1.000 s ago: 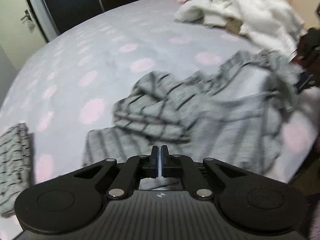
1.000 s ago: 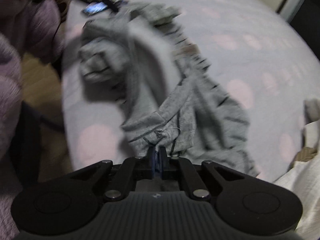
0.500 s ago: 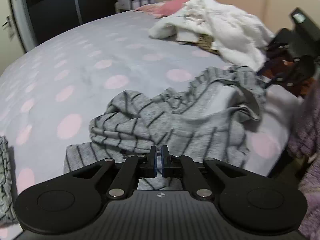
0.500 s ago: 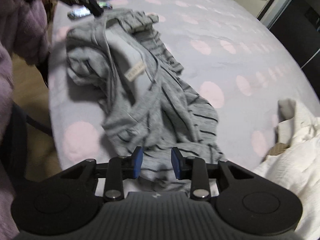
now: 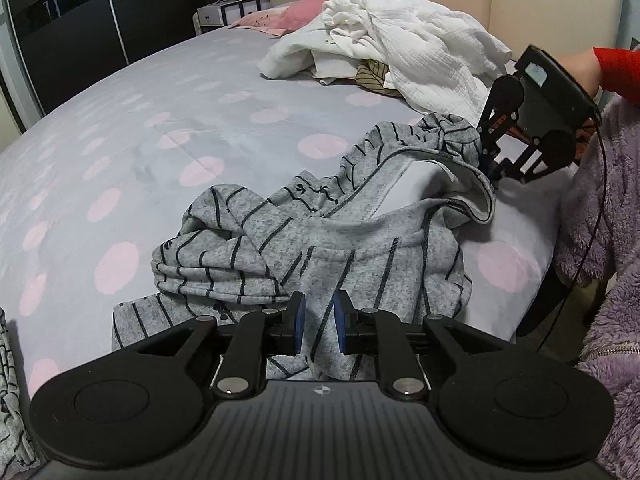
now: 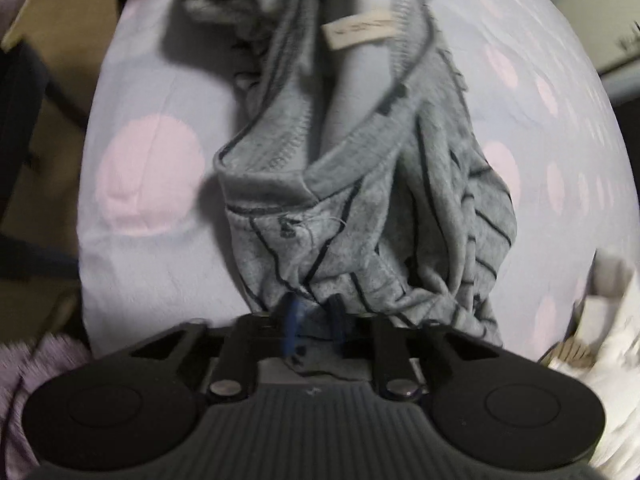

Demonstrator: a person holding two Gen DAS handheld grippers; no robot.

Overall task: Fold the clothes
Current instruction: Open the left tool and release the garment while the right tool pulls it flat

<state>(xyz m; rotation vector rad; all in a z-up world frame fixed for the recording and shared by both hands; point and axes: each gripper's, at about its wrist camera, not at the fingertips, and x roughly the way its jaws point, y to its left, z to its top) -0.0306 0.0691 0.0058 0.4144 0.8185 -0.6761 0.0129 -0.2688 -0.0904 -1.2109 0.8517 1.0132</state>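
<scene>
On the spotted bedspread [image 5: 168, 120], crumpled grey striped garment [image 5: 320, 236] between both hand-held grippers: left [image 5: 318, 326] opening, right [image 6: 314, 316] closing on cloth.

Left claw [image 5: 319, 328] opening — striped garment [image 5: 320, 232] between.

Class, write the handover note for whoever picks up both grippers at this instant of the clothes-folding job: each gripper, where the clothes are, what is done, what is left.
Left gripper: opening, fingers slightly apart over a fold of the grey striped garment, not pressing it.
Right gripper: closing on that garment's edge, cloth between its fingers.
Clothes: the striped garment lies crumpled near the edge of the dotted bed, neck label showing. The white pile waits by the headboard. Another patterned cloth lies at the far left.
Done: no fold visible on the striped garment.
Left: spread it flat, fold it, then take the pile.
</scene>
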